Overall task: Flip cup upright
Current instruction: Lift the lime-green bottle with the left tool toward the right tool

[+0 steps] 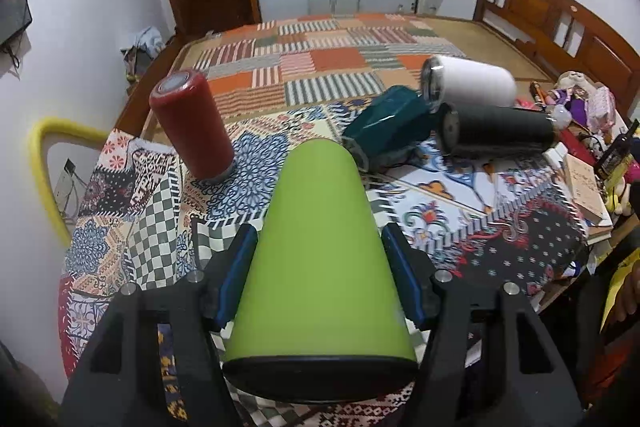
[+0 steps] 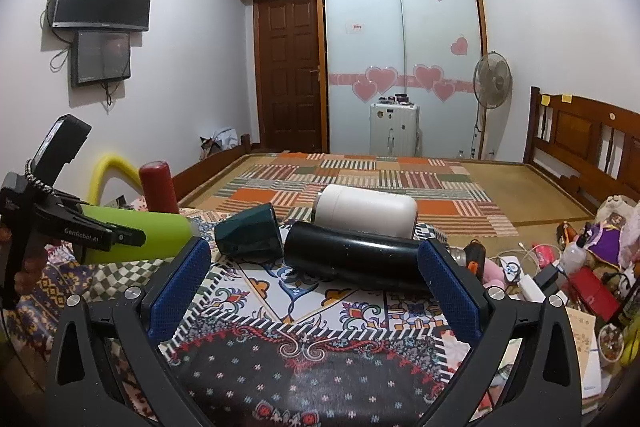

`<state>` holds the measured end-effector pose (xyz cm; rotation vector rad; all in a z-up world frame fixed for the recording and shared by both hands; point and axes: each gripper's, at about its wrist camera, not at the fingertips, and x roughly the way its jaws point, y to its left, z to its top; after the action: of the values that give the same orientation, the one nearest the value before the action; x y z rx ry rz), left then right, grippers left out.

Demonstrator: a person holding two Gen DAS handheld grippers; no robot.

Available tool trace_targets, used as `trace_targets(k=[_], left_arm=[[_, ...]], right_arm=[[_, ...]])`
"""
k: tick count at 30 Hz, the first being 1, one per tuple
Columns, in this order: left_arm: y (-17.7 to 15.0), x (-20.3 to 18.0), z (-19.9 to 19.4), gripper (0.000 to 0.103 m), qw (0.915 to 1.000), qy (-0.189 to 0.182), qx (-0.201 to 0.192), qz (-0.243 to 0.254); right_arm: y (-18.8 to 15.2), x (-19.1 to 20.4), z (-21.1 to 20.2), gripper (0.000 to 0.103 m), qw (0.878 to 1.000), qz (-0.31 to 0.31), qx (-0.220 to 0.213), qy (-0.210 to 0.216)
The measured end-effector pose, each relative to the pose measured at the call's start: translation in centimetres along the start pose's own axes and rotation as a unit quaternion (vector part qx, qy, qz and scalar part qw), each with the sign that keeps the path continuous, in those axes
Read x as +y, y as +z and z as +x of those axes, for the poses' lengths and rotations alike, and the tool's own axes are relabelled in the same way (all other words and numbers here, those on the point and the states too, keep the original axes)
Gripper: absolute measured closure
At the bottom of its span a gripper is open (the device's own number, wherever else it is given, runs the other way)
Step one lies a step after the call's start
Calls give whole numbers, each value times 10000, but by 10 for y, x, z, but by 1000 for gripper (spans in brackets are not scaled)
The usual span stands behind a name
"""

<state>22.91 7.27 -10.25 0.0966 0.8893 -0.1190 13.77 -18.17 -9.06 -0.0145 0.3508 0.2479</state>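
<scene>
Both left tongs pads clamp green cup.

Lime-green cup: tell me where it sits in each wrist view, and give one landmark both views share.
Left wrist view: the lime-green cup fills the lower centre, lying lengthwise, clamped between the left tool's blue pads.
Right wrist view: it lies at the left edge, held by the left tool, left of the dark teal cup.
Shared landmark: the red cup, standing behind the green one.
</scene>
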Motion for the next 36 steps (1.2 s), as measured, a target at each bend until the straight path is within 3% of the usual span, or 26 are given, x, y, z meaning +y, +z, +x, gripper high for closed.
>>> trace_targets(k=[9, 16, 19, 22, 31, 36], left_arm=[[-18, -52, -22, 39, 9984, -389, -184, 373], [-32, -96, -8, 39, 9955, -766, -158, 538], [-39, -108, 0, 39, 9955, -763, -185, 535], [-41, -113, 3, 39, 9952, -744, -257, 580], [-47, -108, 30, 39, 9951, -888, 115, 427], [-47, -105, 30, 39, 9944, -968, 66, 415]], right_arm=[[1, -1, -26, 0, 9998, -30, -155, -101], [-5, -3, -33, 0, 9998, -53, -115, -180], [-9, -3, -32, 0, 9997, -78, -45, -216], [-12, -5, -29, 0, 9997, -107, 36, -237], [-23, -5, -11, 0, 9993, -90, 340, -117], [-29, -1, 1, 0, 9985, -119, 535, -60]])
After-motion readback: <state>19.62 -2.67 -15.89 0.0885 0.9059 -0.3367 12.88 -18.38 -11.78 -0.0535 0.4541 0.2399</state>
